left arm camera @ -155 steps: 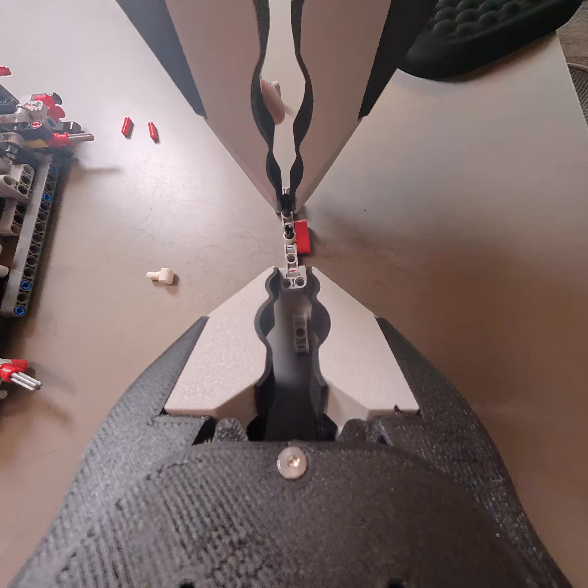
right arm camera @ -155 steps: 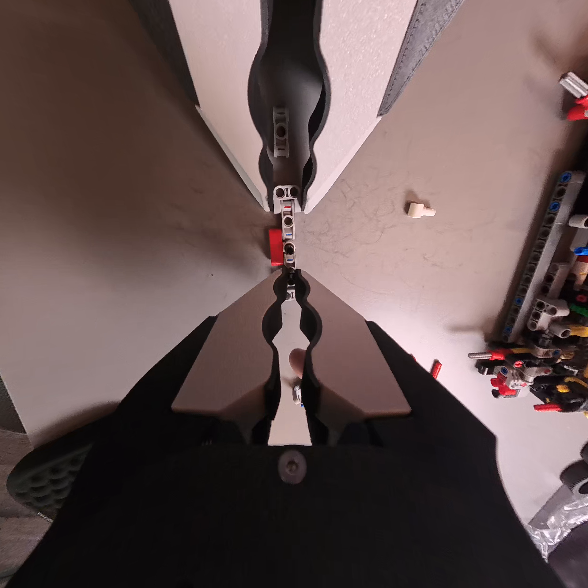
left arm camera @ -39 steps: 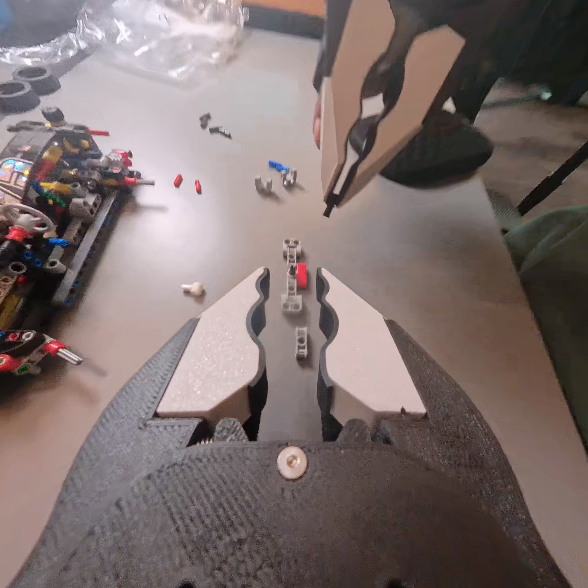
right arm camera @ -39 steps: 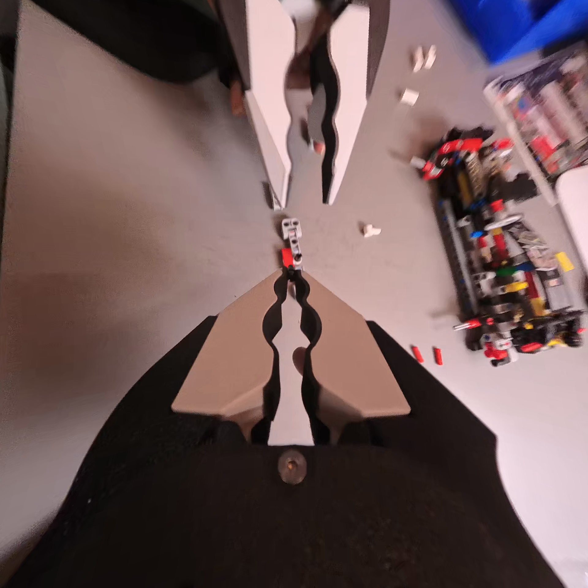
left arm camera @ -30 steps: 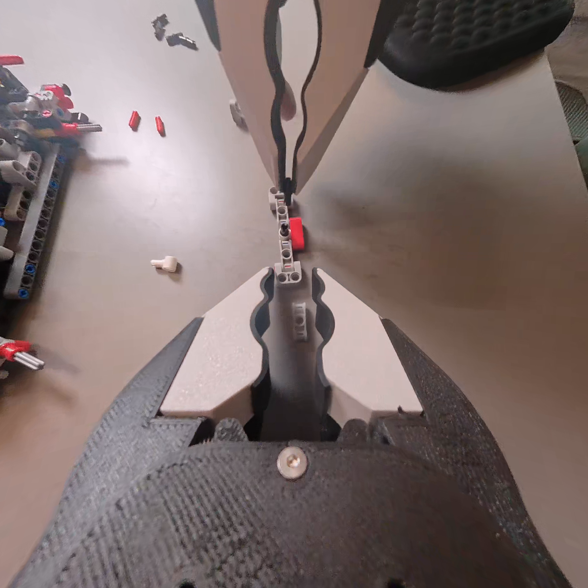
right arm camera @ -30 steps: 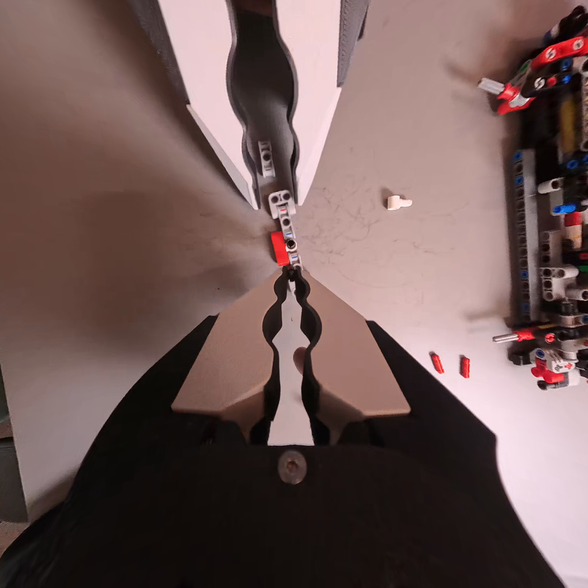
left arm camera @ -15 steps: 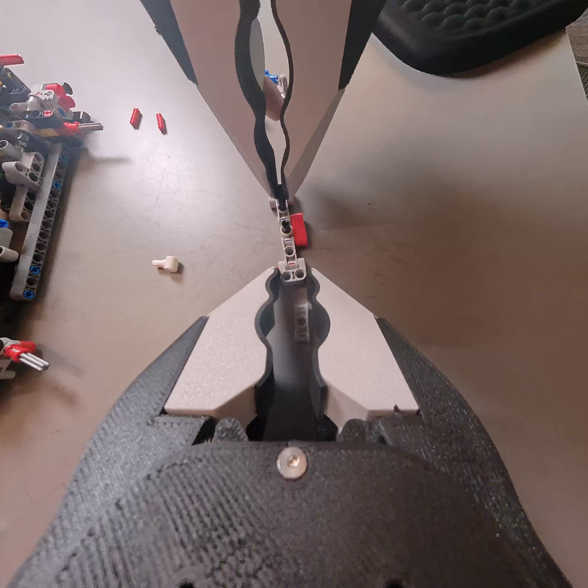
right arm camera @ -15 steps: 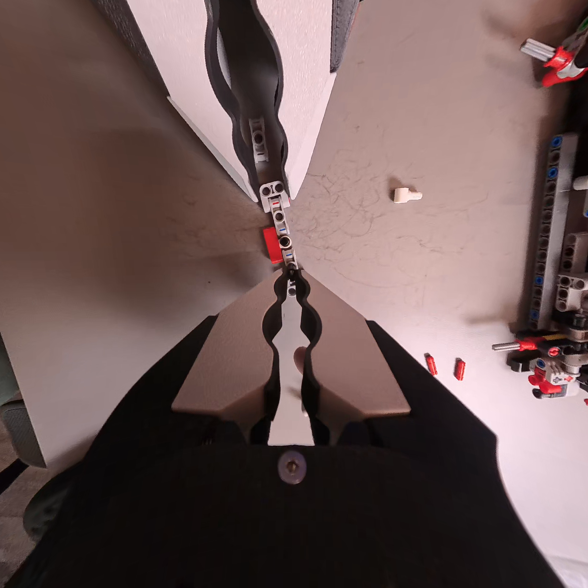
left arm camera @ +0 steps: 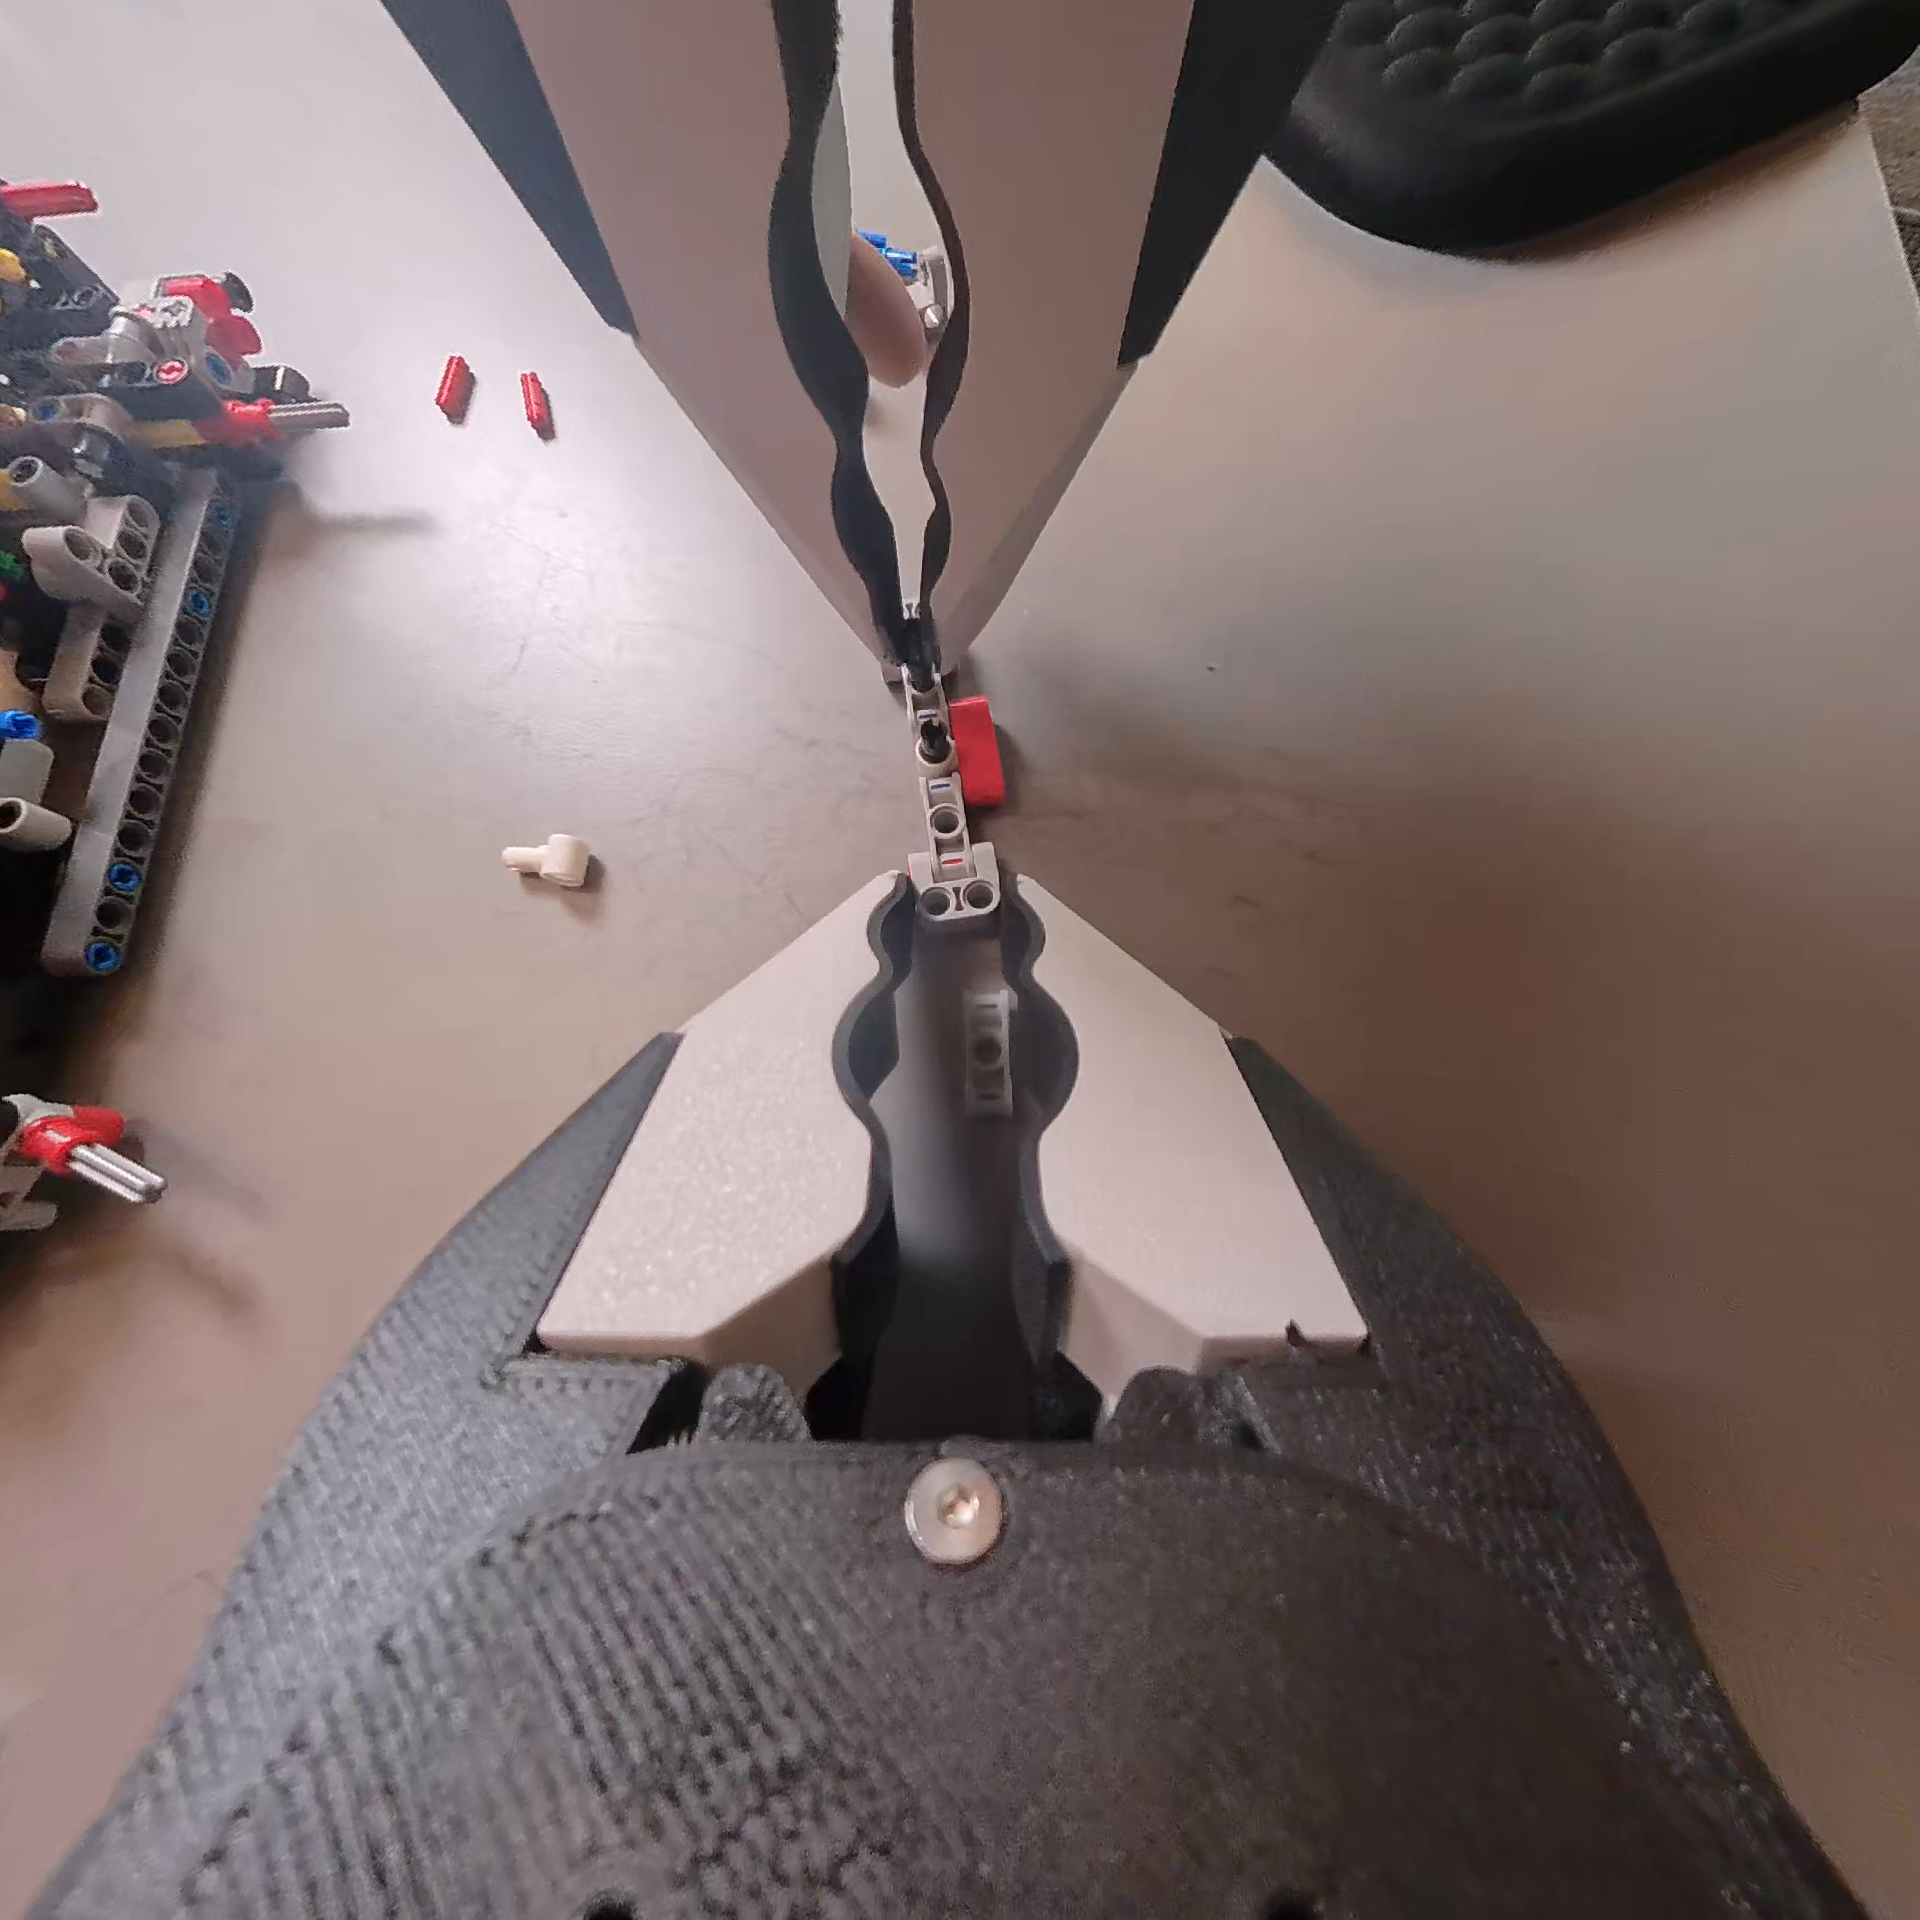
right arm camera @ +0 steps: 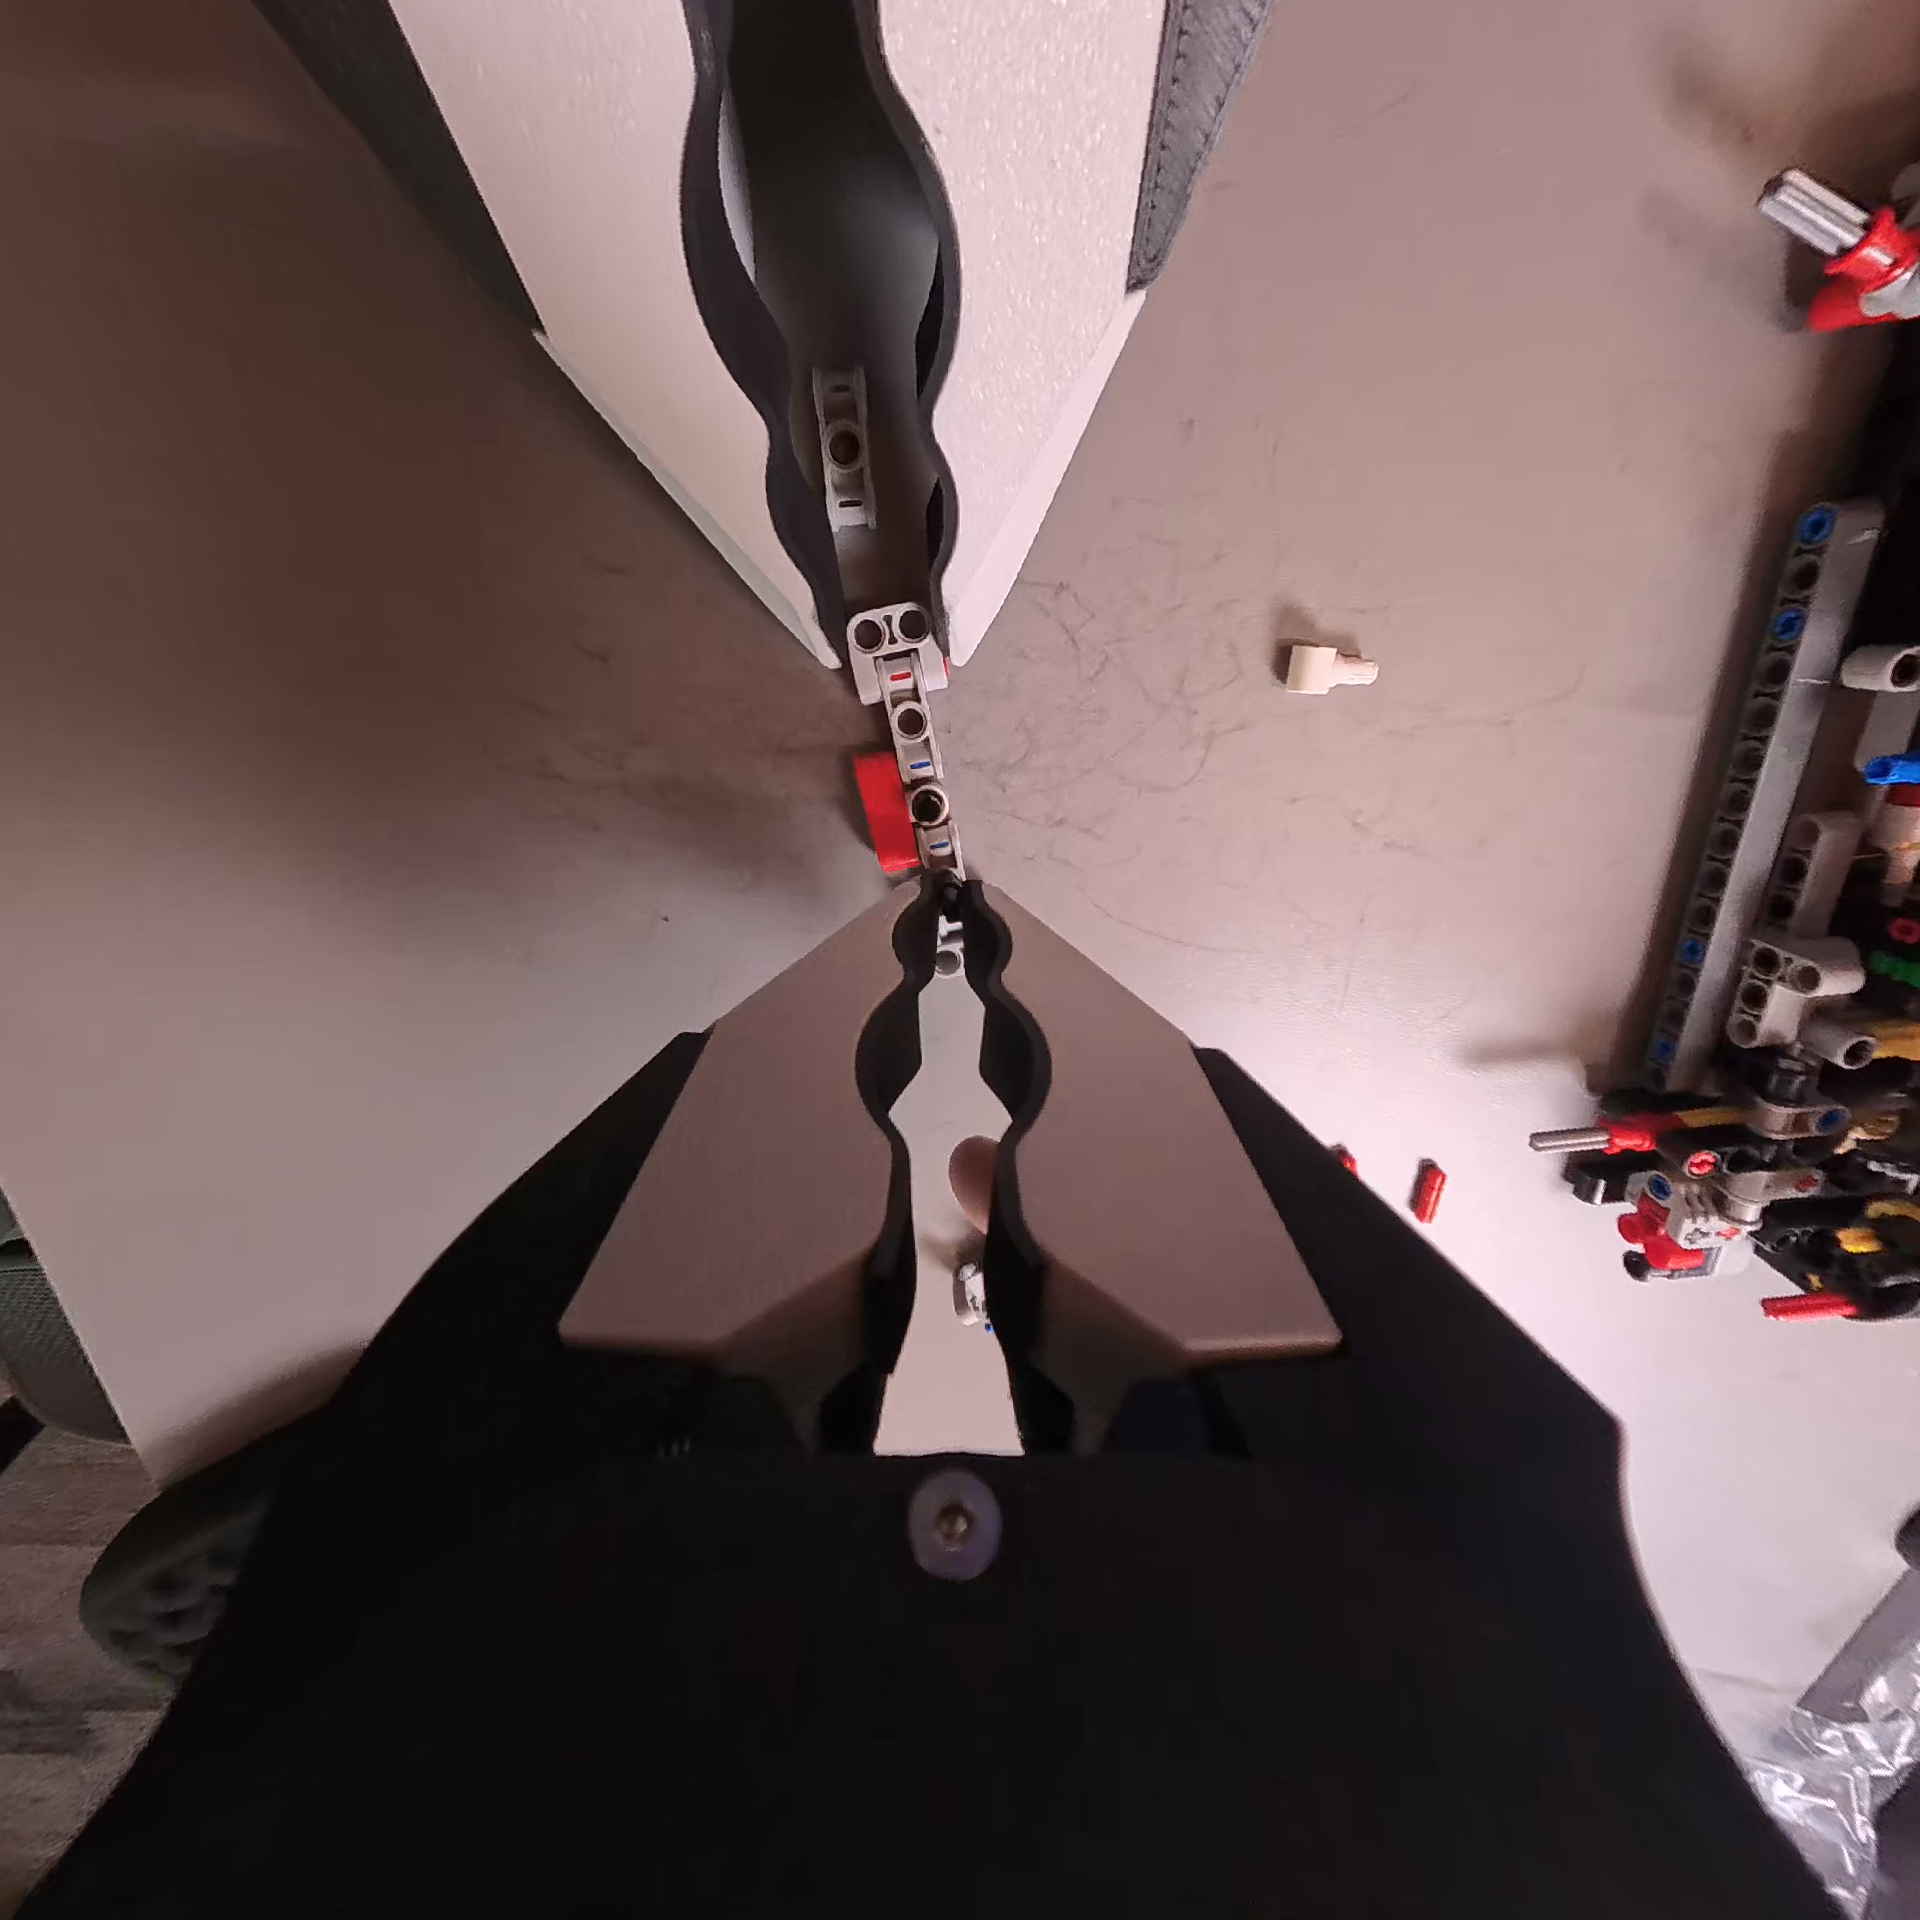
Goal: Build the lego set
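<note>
Currently left gripper [left arm camera: 954, 896] pinches near end of grey lego beam assembly [left arm camera: 940, 781]; right gripper [right arm camera: 948, 902] nips far end, both narrow. Assembly bridges tips, low over table [left arm camera: 1455, 831]. Risk: opposed pull or twist could pop red piece [right arm camera: 883, 810] or joint apart. Right wrist view alone shows crinkled plastic bag [right arm camera: 1849, 1756]; left wrist view alone shows black chair seat [left arm camera: 1558, 114].

No legible txt or nos. anywhere.
</note>
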Available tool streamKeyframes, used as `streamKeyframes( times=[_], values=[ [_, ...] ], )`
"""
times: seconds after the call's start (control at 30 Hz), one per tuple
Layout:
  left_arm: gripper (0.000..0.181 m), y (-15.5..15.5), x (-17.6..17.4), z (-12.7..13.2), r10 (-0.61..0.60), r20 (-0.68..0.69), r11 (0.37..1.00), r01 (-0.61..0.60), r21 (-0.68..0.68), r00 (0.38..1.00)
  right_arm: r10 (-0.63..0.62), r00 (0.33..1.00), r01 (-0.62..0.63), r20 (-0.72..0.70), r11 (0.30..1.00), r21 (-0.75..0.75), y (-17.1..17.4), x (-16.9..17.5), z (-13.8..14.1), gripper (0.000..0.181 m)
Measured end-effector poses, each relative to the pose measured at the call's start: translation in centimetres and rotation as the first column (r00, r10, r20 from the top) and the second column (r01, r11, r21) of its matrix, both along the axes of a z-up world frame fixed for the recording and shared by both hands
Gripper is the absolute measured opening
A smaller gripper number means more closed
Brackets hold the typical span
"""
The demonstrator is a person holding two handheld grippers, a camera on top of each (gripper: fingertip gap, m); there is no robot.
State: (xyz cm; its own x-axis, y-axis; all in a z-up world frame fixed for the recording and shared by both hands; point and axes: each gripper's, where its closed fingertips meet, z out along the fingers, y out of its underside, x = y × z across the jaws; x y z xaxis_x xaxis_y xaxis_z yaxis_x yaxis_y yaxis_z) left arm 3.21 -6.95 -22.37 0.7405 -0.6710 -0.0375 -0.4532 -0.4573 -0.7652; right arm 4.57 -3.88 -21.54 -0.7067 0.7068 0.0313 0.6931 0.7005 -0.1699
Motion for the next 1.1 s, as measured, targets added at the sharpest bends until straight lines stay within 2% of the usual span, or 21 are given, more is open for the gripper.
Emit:
streamKeyframes(
  times=[0.67,1.1],
  values=[
    [0.015,0.01,-0.06,0.02,0.002,0.004,1.000,-0.002,-0.006,1.000,0.048,0.998,-0.050,0.034,0.997,0.056,0.20,0.21,-0.04,0.002],
    [0.015,0.06,-0.15,0.04,0.009,0.006,1.000,-0.009,-0.005,1.000,0.068,0.996,-0.070,0.056,0.997,0.033,0.05,0.25,-0.69,0.002]
  ],
)
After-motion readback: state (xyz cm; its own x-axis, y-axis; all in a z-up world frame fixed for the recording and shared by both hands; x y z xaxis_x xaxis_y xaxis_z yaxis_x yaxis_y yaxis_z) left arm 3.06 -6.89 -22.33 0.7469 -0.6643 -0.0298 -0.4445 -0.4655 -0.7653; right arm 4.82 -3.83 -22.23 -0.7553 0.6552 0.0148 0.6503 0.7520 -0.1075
